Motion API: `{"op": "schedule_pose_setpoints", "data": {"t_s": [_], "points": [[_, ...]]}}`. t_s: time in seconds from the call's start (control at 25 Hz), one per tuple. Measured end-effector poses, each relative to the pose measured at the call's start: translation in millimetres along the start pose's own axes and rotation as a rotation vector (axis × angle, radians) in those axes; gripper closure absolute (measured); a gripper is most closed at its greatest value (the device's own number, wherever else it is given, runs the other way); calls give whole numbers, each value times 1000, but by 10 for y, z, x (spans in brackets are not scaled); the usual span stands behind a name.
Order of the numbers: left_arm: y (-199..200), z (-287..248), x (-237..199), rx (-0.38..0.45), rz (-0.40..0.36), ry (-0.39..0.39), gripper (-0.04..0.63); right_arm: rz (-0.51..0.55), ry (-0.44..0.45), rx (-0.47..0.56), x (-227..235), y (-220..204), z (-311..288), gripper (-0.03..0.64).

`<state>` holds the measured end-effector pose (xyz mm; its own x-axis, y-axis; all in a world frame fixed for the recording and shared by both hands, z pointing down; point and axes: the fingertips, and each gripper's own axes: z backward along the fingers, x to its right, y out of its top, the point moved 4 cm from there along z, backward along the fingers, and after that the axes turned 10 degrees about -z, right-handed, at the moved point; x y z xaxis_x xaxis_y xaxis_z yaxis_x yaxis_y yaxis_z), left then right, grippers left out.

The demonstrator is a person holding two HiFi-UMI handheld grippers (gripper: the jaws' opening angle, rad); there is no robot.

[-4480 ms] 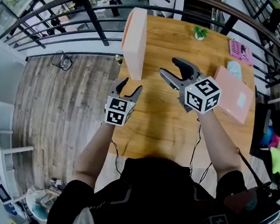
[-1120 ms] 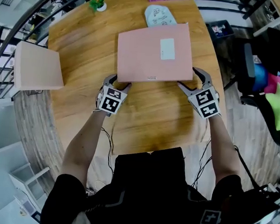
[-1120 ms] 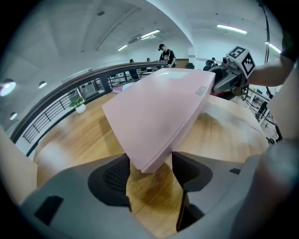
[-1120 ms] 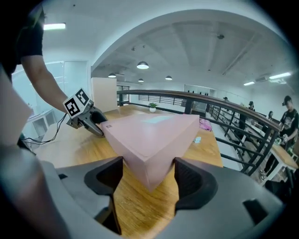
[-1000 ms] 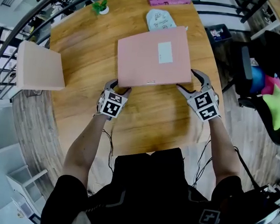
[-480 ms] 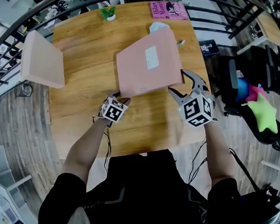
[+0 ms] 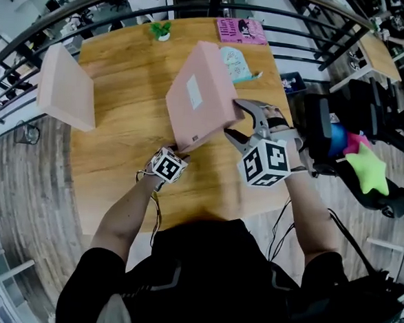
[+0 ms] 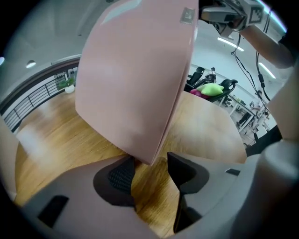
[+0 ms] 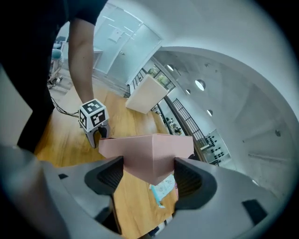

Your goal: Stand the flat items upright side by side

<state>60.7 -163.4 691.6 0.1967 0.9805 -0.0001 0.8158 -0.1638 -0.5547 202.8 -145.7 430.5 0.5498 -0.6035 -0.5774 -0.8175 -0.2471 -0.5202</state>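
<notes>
A flat pink box (image 7: 199,102) is tilted steeply, its right side lifted off the wooden table (image 7: 120,145). My right gripper (image 7: 231,118) is shut on its raised near corner, and in the right gripper view the box (image 9: 149,151) fills the gap of that gripper (image 9: 149,175). My left gripper (image 7: 177,151) is at the low near corner. In the left gripper view that corner (image 8: 149,156) sits between the jaws of the gripper (image 8: 152,170). These jaws have just been closing, and wood still shows beside the right finger. A second pink box (image 7: 65,92) stands upright at the left.
A pale blue item (image 7: 235,62) lies behind the tilted box, a pink book (image 7: 240,30) at the far edge, and a small plant (image 7: 159,30) to its left. A railing runs behind the table. A black chair with a green plush (image 7: 367,169) stands on the right.
The box went from lying flat to steeply tilted. My right gripper rose and rolled with its corner. My left gripper shifted slightly toward the low corner.
</notes>
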Motion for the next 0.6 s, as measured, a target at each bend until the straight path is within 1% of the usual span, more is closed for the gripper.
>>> {"op": "schedule_pose_setpoints", "data": {"t_s": [0.12,0.28,0.4,0.48,0.52,0.56,0.6], "points": [[-26,-14,54,-30,-46,-23,339,102,-4,2,-16,223,-20,278],[-14,8,122,-46,-51,-70,334,206,24,6,-10,418,-65,282],[-24,51,210,-64,-89,-107,334,284,39,-2,-45,486,-63,284],[-19,83,310,-57,-140,-149,334,373,52,-12,-134,523,-60,290],[-1,95,343,-46,-162,-160,334,418,55,-13,-188,550,-65,312],[33,110,351,-33,-174,-160,334,448,55,-5,-237,585,-72,313],[76,133,339,-19,-167,-155,334,461,55,8,-277,623,-78,313]]}}
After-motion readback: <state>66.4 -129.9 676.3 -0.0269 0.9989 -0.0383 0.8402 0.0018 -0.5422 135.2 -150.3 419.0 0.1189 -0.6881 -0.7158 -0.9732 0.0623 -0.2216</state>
